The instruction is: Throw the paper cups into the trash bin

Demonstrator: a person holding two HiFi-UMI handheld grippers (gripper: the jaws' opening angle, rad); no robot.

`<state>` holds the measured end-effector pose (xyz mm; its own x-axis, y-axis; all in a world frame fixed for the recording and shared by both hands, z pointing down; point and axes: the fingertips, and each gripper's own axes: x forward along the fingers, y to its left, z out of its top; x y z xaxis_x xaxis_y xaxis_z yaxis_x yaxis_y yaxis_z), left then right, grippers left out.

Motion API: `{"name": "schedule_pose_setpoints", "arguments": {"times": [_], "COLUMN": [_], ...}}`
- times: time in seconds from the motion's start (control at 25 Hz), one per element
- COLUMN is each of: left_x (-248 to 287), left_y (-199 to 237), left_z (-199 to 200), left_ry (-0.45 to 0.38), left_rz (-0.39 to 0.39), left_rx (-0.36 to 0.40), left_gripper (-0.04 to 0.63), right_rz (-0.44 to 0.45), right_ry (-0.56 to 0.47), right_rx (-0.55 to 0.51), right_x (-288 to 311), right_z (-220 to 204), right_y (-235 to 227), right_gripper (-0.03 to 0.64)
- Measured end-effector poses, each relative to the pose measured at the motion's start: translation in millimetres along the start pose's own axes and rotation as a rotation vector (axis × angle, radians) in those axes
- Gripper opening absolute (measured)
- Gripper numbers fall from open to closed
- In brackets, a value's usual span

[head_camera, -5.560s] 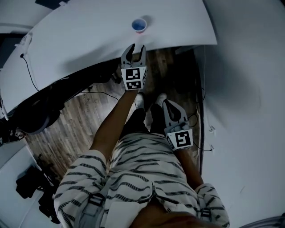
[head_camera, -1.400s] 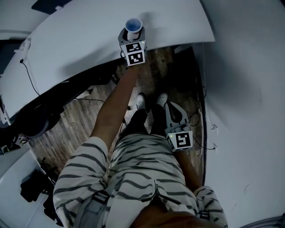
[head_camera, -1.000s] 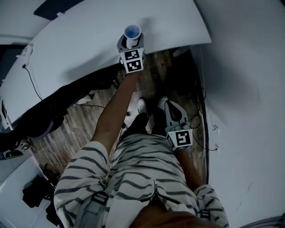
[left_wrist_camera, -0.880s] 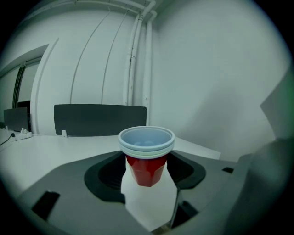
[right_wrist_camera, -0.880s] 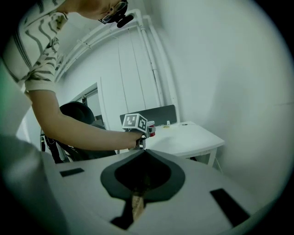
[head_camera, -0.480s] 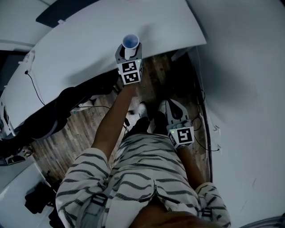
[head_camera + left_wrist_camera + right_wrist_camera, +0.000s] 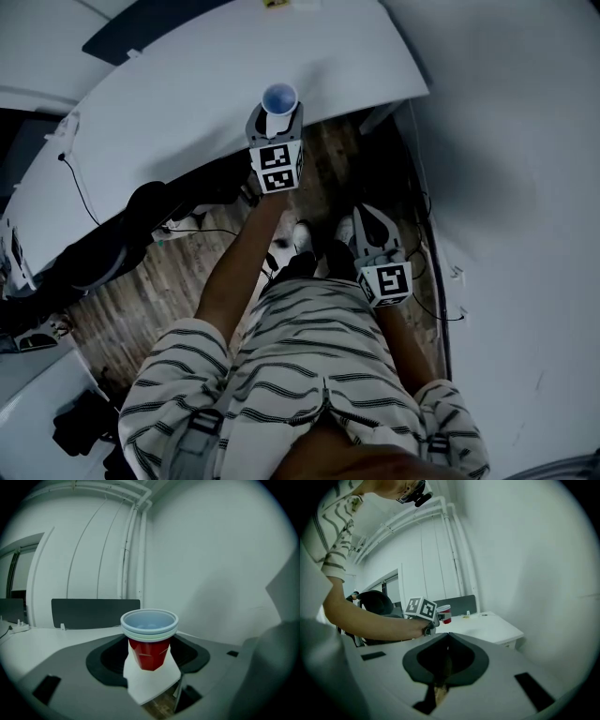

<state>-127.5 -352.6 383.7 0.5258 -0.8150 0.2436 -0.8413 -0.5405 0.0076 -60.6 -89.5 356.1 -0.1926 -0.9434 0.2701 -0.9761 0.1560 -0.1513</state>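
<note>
Fingers [image 7: 70,677] of the left gripper [image 7: 278,114] clamp a tapered, faceted red paper cup [image 7: 149,644]; right gripper [image 7: 368,221] closed, empty.

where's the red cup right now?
The red cup sits upright between the jaws of the left gripper, at the top centre of the head view, over the near edge of the white table.

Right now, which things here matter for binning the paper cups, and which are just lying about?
In the job:
red paper cup with a white rim
left gripper, jaws shut on it

Just lying about:
white table
black office chair
dark flat panel
right gripper, jaws together, empty
</note>
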Motion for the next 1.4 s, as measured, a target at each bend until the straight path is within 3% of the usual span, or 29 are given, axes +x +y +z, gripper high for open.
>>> {"name": "schedule_pose_setpoints", "arguments": {"times": [0.48, 1.08, 1.4], "left_x": [-36.0, -77.2, -101.5], "left_y": [-39.2, -83.4, -115.8], "left_z": [33.3, 40.7, 36.3], "left_ry": [-0.055, -0.058, -0.056], "left_rz": [-0.089, -0.238, -0.365], "left_rx": [0.032, 0.049, 0.067], "left_gripper": [0.296, 0.296, 0.296], "right_rz": [-0.069, -0.214, -0.306], "right_ry": [-0.066, -0.121, -0.148], "right_rx": [-0.022, -0.009, -0.01], "right_x": [-11.6, -35.5, -54.2], "right_z": [23.2, 34.7, 37.2], "right_y": [-12.8, -21.3, -25.1], "right_gripper": [0.009, 0.009, 0.009]}}
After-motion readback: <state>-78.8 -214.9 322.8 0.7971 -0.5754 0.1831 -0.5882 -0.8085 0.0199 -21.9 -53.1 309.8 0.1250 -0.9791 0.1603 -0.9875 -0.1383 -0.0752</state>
